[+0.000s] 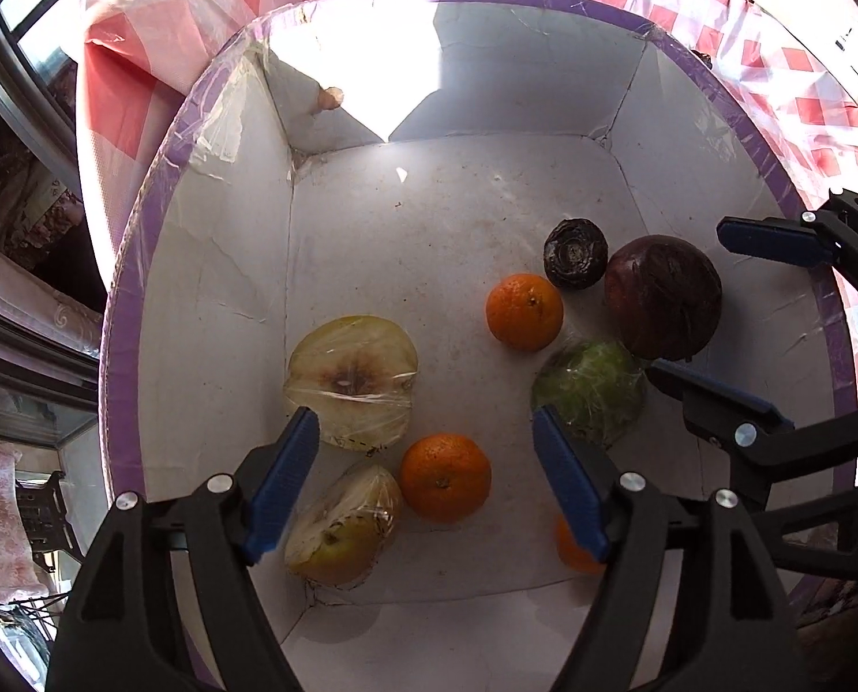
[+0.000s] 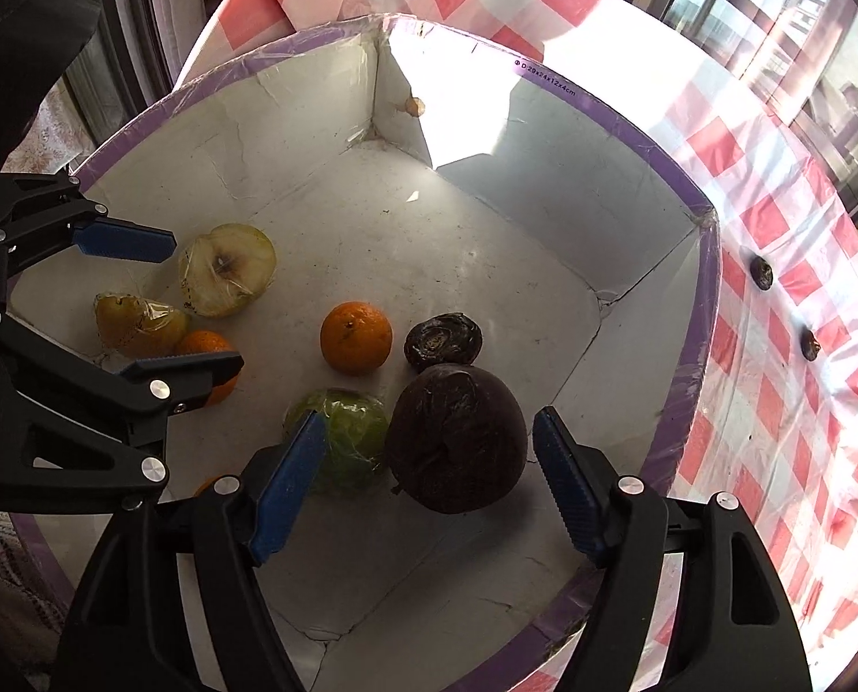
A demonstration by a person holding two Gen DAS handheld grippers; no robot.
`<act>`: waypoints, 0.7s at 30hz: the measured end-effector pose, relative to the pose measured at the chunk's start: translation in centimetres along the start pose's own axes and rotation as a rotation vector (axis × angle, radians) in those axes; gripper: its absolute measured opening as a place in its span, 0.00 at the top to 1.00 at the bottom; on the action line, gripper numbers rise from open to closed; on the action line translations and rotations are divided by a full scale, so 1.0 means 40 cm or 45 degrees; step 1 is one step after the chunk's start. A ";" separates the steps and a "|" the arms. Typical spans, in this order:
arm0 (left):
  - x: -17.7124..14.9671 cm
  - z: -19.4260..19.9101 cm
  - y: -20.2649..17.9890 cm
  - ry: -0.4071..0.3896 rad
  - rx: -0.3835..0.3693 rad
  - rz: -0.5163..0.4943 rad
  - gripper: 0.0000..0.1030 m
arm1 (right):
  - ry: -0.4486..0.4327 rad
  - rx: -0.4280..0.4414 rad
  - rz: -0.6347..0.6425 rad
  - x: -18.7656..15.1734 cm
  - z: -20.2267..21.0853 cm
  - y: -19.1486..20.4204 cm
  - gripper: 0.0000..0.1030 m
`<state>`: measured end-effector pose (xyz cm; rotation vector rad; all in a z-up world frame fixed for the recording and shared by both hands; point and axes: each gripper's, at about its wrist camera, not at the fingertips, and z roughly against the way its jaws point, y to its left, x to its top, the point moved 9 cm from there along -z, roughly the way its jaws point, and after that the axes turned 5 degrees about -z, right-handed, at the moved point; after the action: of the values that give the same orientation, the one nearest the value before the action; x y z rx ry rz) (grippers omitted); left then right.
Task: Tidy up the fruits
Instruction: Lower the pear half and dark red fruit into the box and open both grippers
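Left tongs (image 1: 426,481): blue ribbed pads spread apart, empty, hovering low centre of the left wrist view above a mandarin (image 1: 445,477).
Right tongs (image 2: 429,481): pads spread apart, holding nothing, straddling the dark purple fruit (image 2: 457,438) at lower centre of the right wrist view.
Box (image 1: 140,300): white cardboard with purple taped rim, creased walls, scuffed floor; it holds all the fruit.
Worktop cloth (image 2: 775,311): glossy red-and-white check.
Dark purple fruit: round, wrinkled, leathery skin; probably firm and fairly heavy, best gripped across its widest girth.
Small dark fruit (image 2: 443,339): shrivelled, just above the big one.
Mandarins: pebbled orange peel, likely soft, so a gentle squeeze at the middle; a second (image 1: 524,311) lies mid-frame.
Wrapped apple halves (image 1: 352,380): cling film looks slippery, cut faces delicate; hold by the rounded sides.
Wrapped green fruit (image 2: 342,438): filmed, touching the purple one.
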<state>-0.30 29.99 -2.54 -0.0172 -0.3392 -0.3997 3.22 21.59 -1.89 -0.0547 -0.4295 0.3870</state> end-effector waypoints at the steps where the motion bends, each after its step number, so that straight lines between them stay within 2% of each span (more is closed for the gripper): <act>1: 0.001 -0.001 -0.001 0.001 0.003 0.001 0.24 | -0.001 0.003 -0.002 -0.001 0.001 -0.001 0.30; 9: 0.008 0.007 0.005 0.016 0.062 0.009 0.17 | -0.030 0.056 -0.006 0.000 0.008 0.001 0.29; 15: 0.009 -0.001 0.012 0.063 0.115 0.046 0.14 | -0.043 0.103 0.049 -0.003 0.014 0.014 0.25; 18: 0.013 0.003 0.018 0.079 0.162 0.057 0.13 | -0.069 0.140 0.069 -0.006 0.019 0.021 0.21; 21: 0.026 0.017 0.031 0.070 0.263 0.068 0.13 | -0.121 0.196 0.084 -0.010 0.032 0.030 0.18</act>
<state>0.85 30.78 -1.50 0.1857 -0.3239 -0.3101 1.93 22.54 -1.03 0.1000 -0.4911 0.4882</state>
